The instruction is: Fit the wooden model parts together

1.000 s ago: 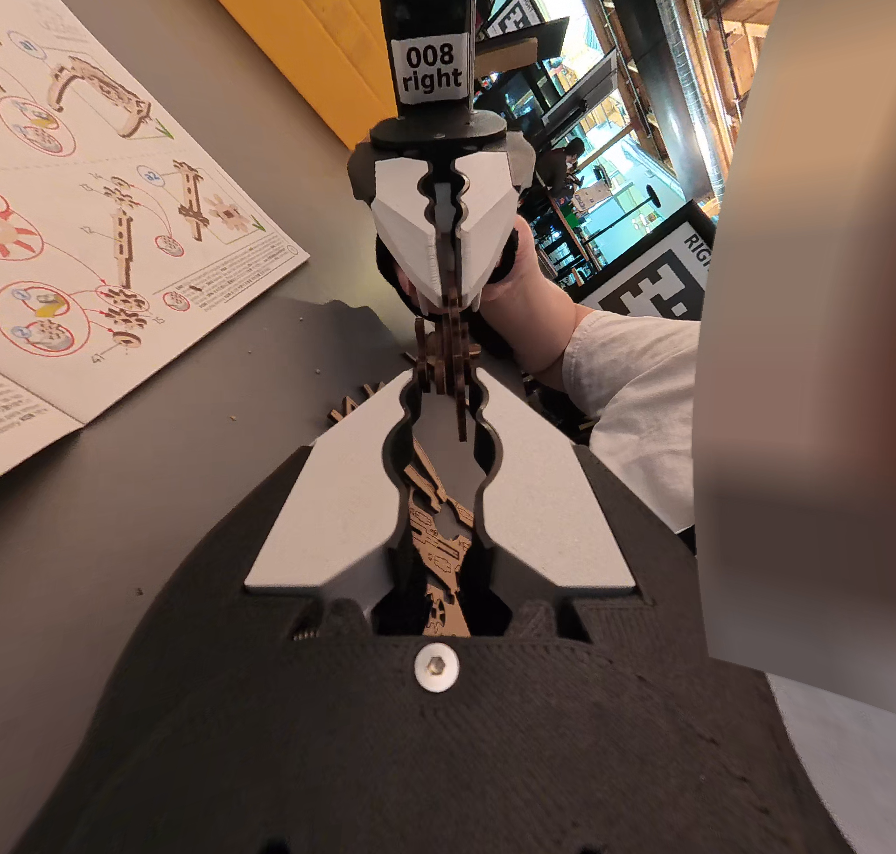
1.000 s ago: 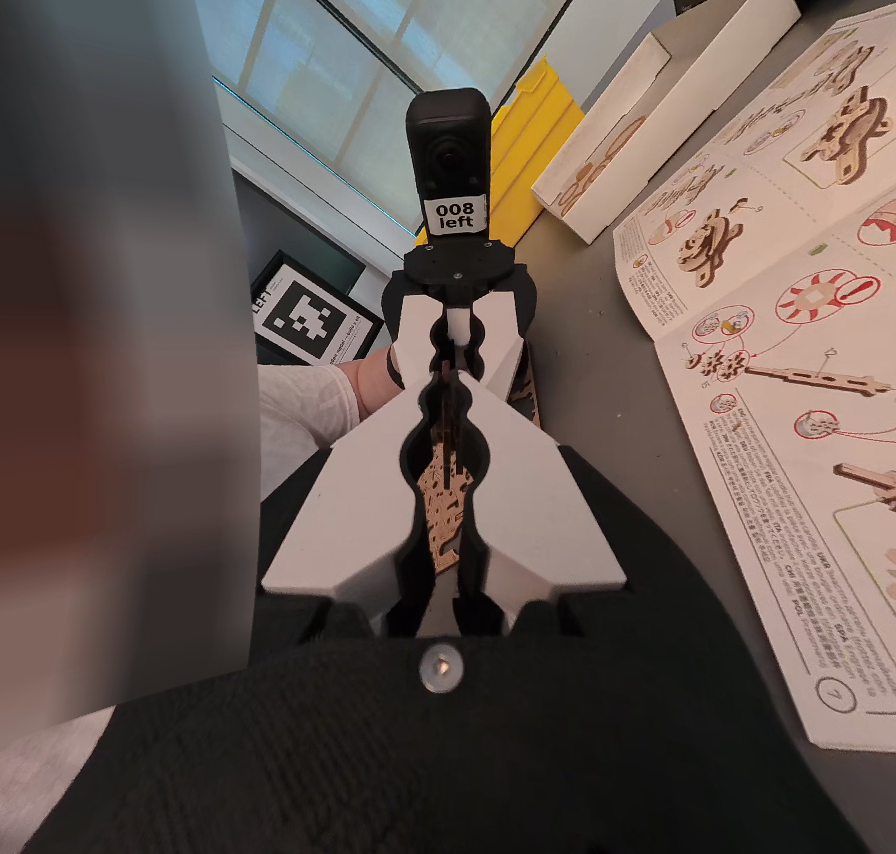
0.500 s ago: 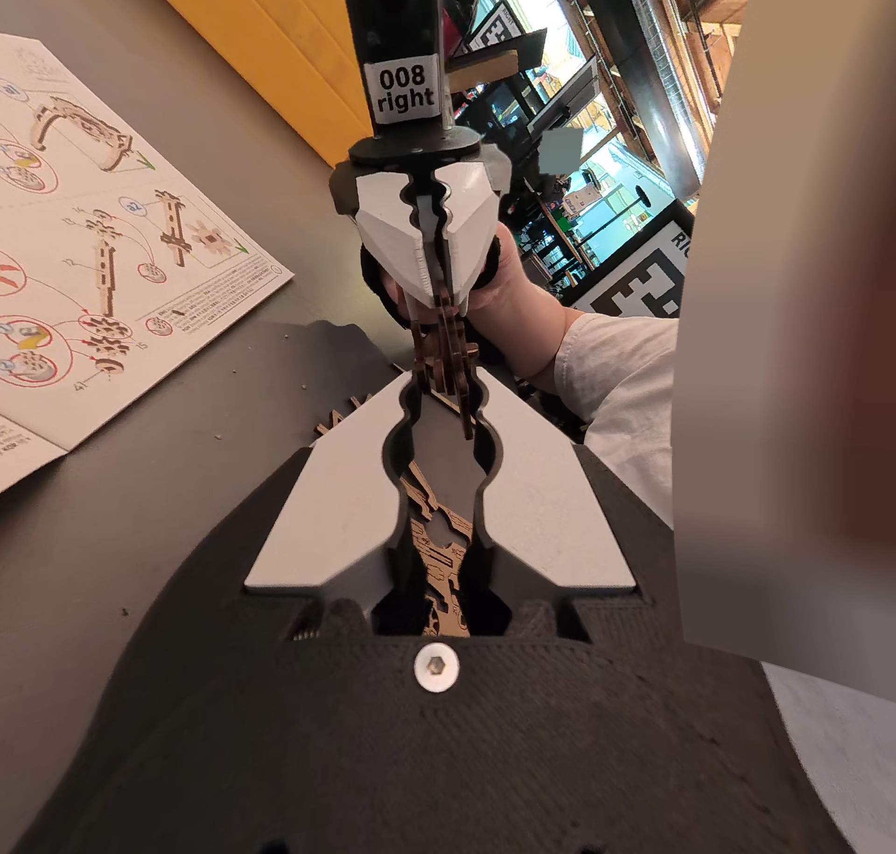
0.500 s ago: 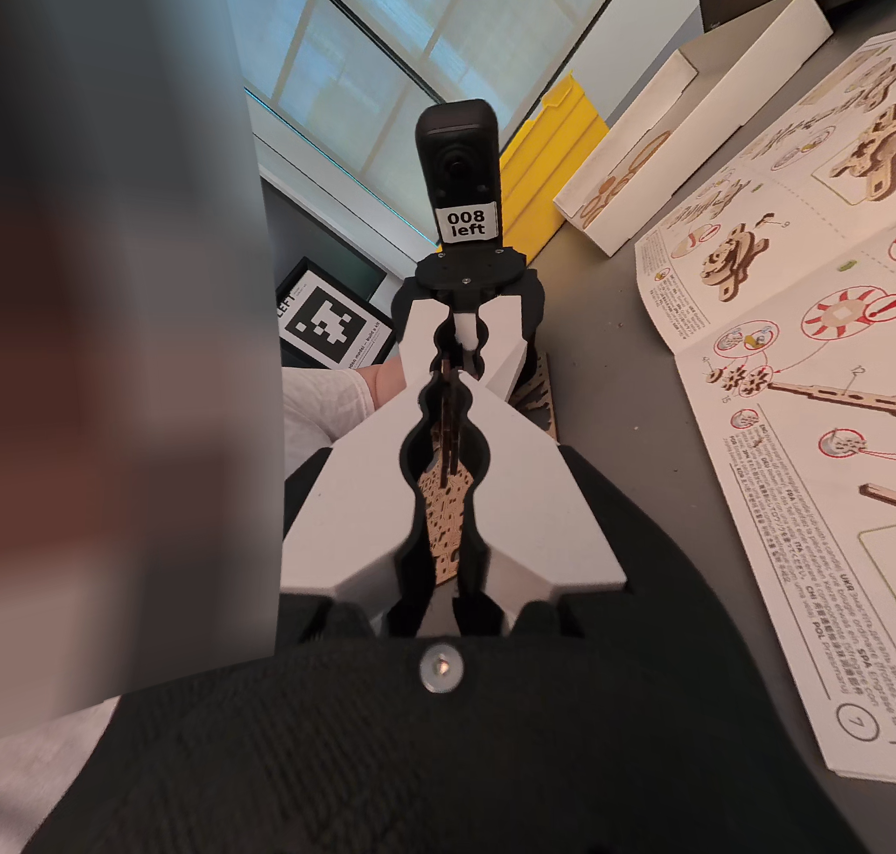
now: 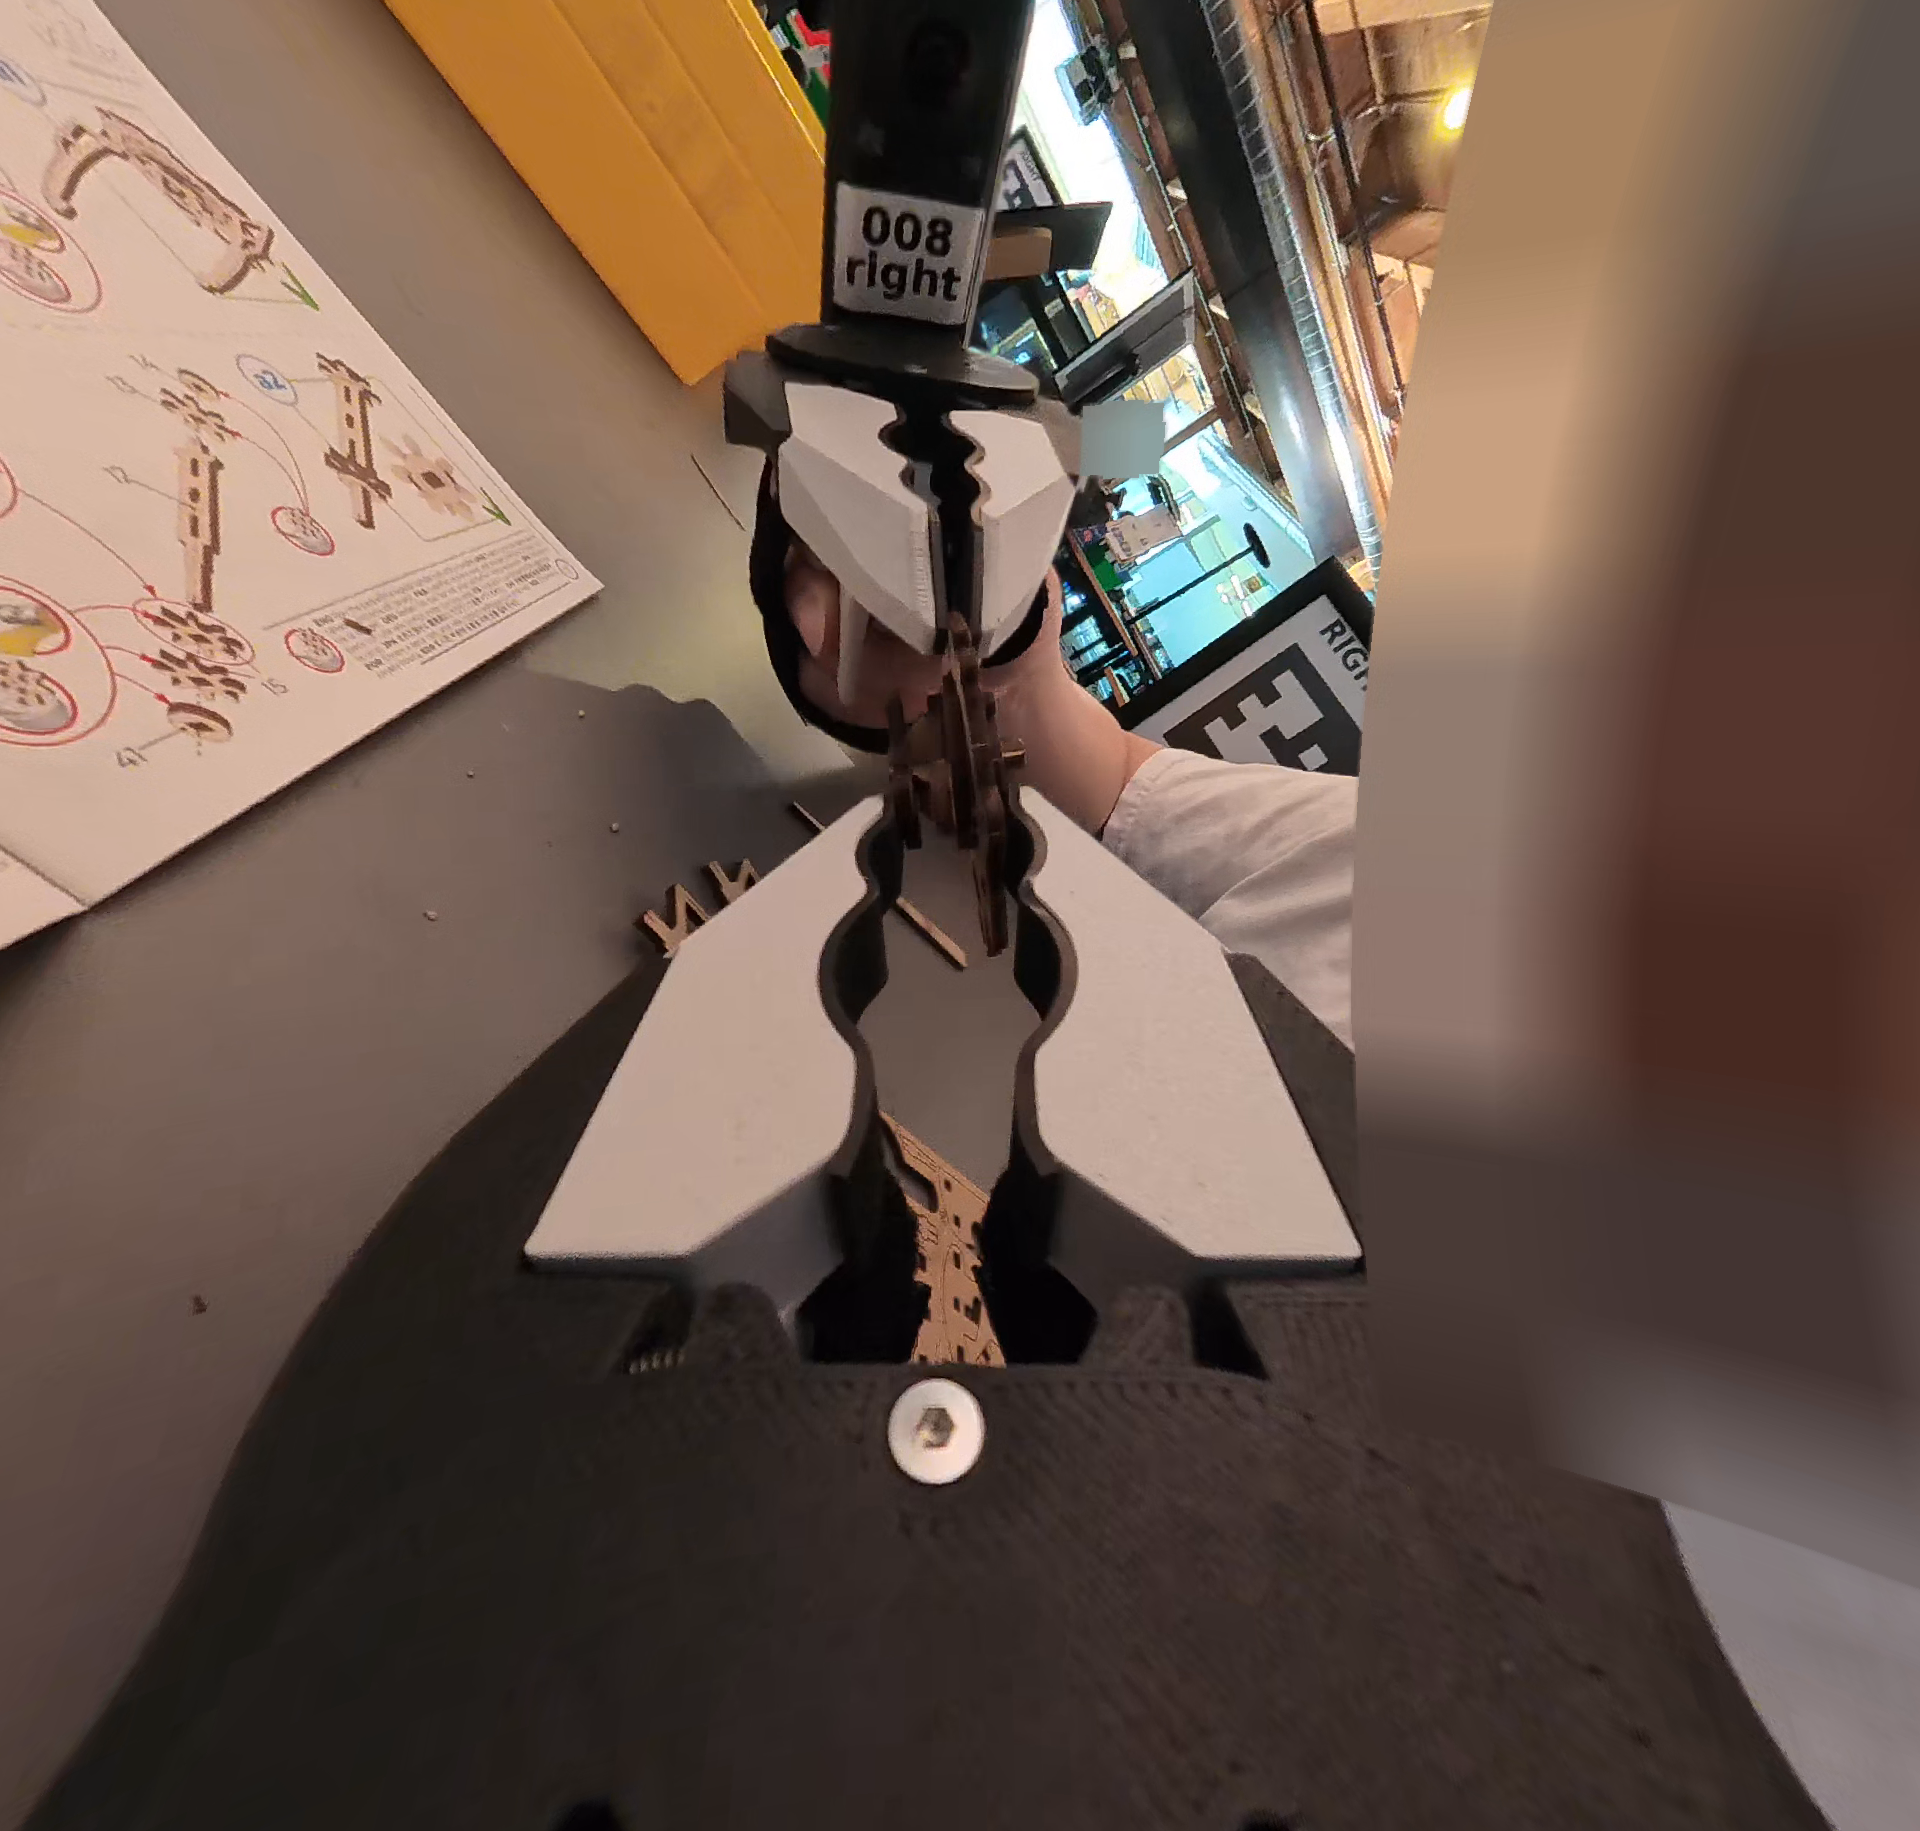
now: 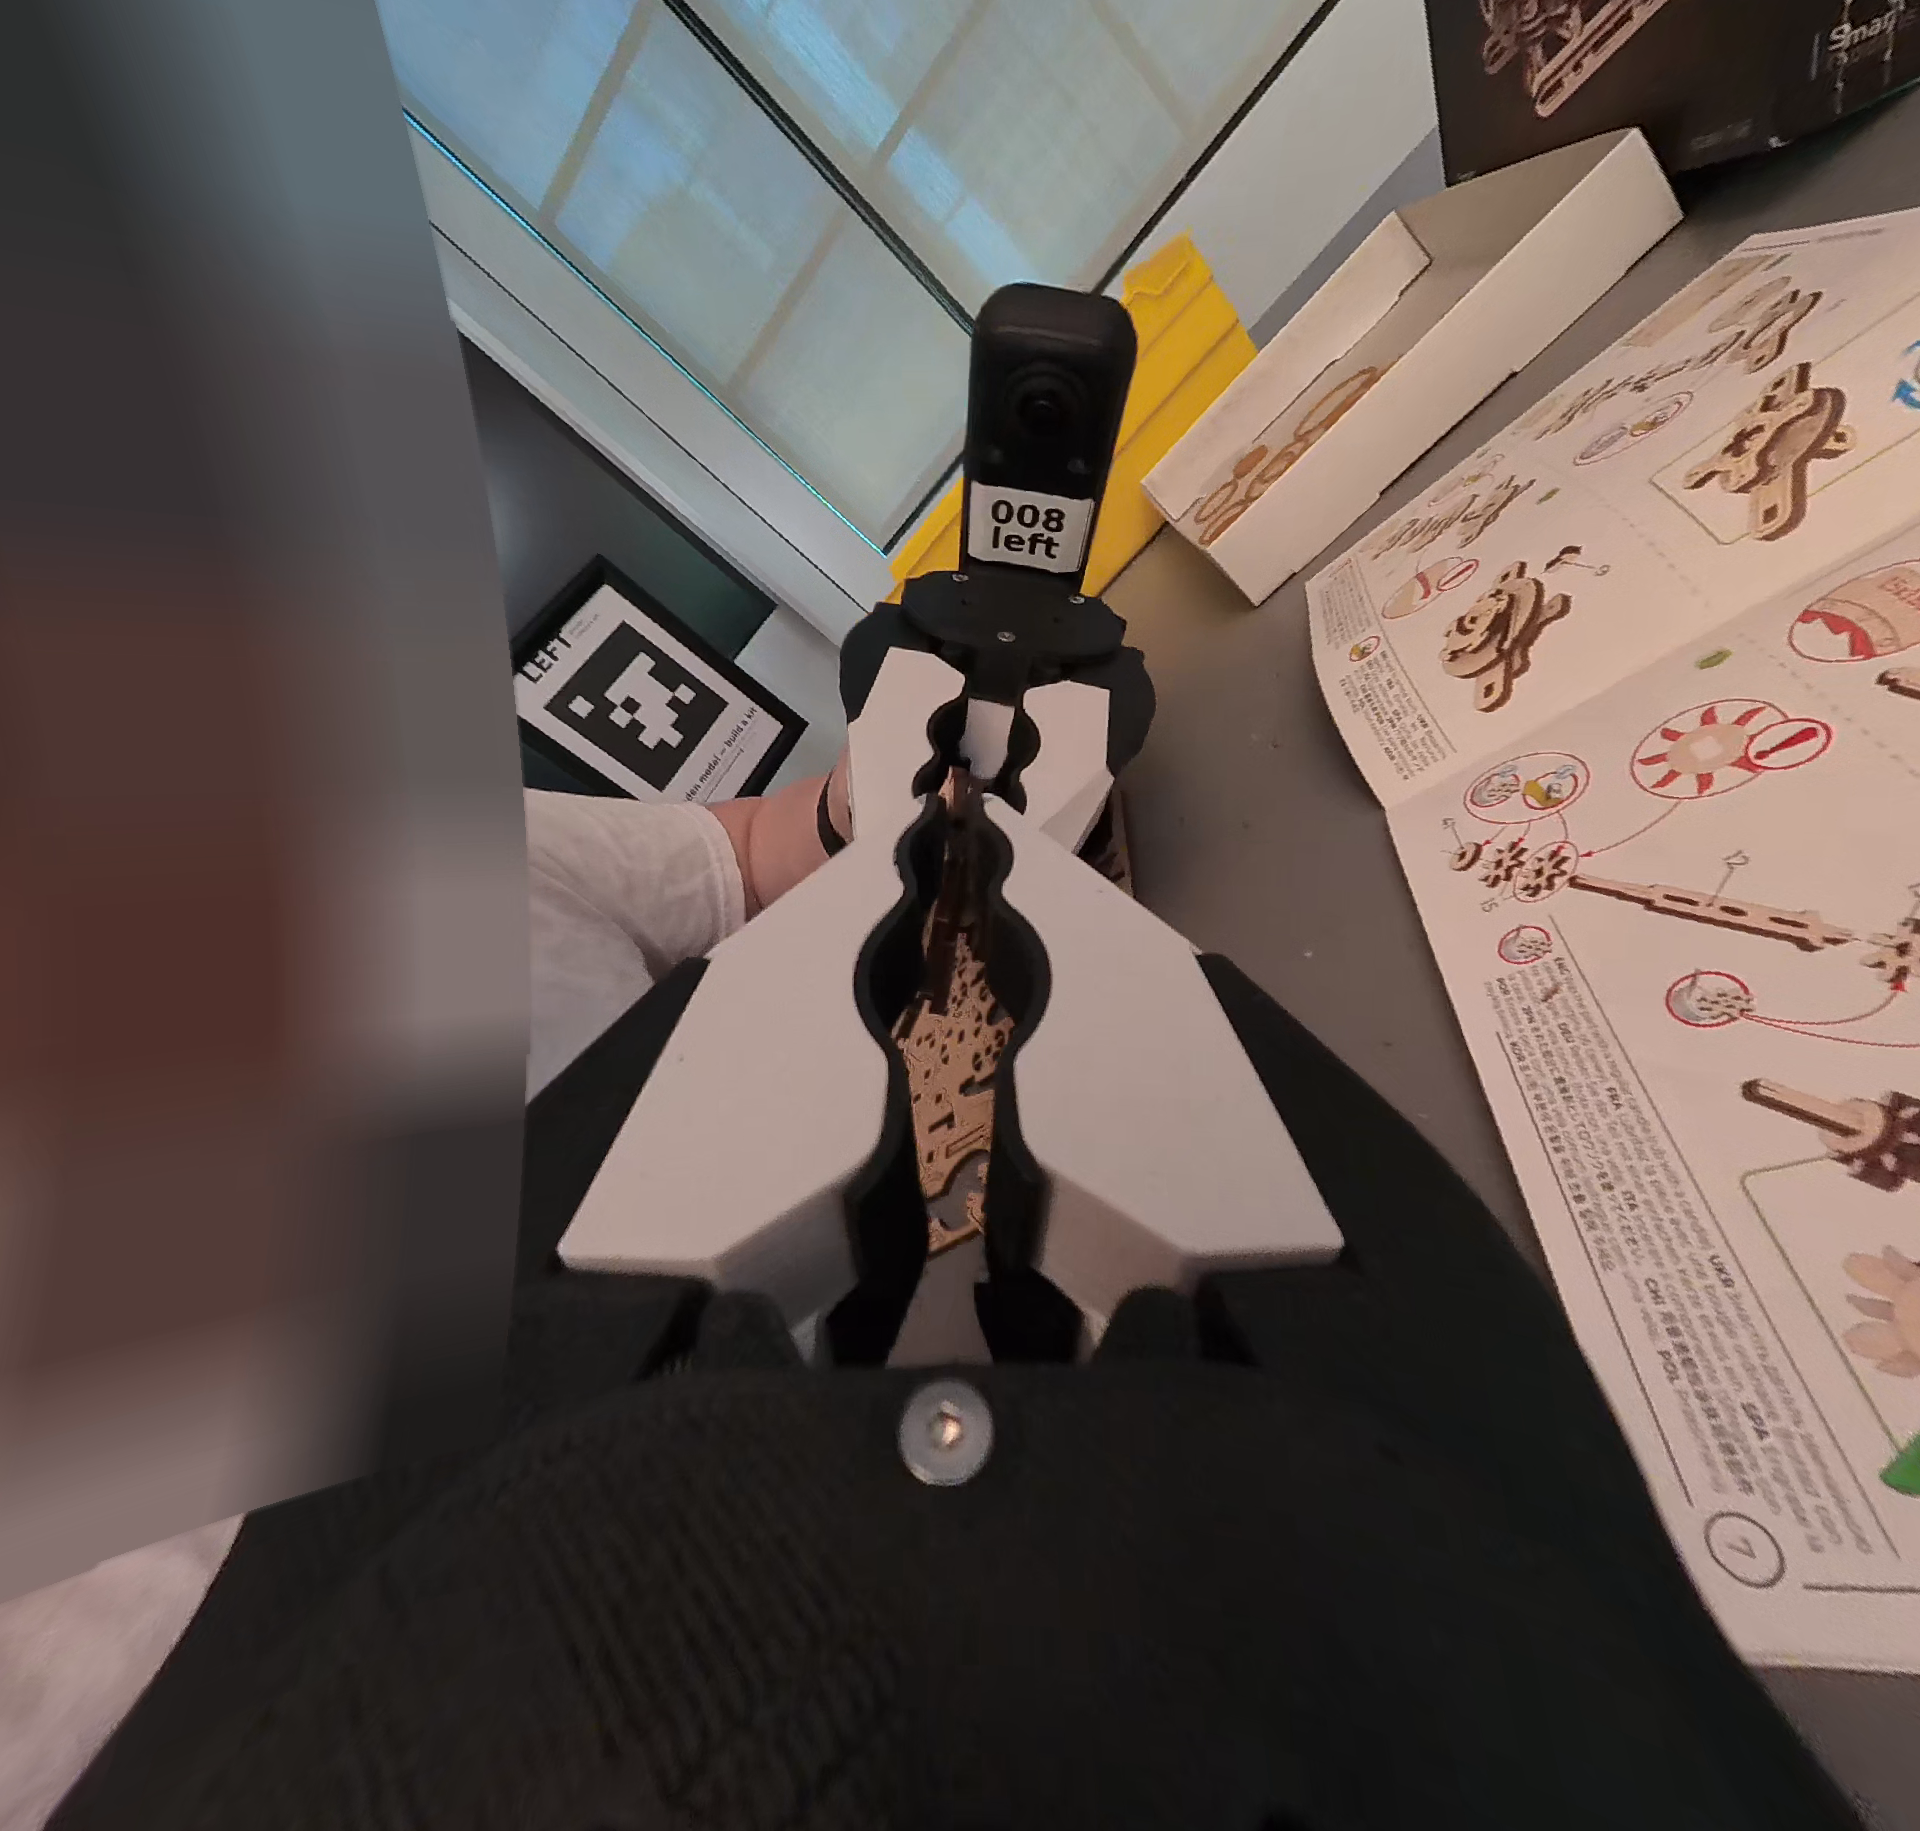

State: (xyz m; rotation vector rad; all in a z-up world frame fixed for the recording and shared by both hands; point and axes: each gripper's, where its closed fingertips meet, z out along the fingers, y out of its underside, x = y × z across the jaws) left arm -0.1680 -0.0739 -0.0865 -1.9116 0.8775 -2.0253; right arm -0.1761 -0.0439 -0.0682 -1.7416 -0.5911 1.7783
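Note:
In the left wrist view my left gripper is shut on a small wooden gear assembly, held above the grey table. A thin wooden stick hangs from the assembly between my fingers. My right gripper faces it tip to tip and is shut on the same assembly from the far side. In the right wrist view my right gripper is shut on the thin wooden part, with the left gripper directly opposite. The joint itself is mostly hidden by the fingertips.
A flat wooden parts sheet lies under the grippers. An open instruction sheet lies beside them. Small wooden offcuts lie on the table. A white box, a yellow bin and a dark model box stand farther off. The grippers are tip to tip, or close to it.
Both grippers stay shut on the wooden assembly, tip to tip. The pair has swung and tilted slightly, so the table and sheet shift in both views.

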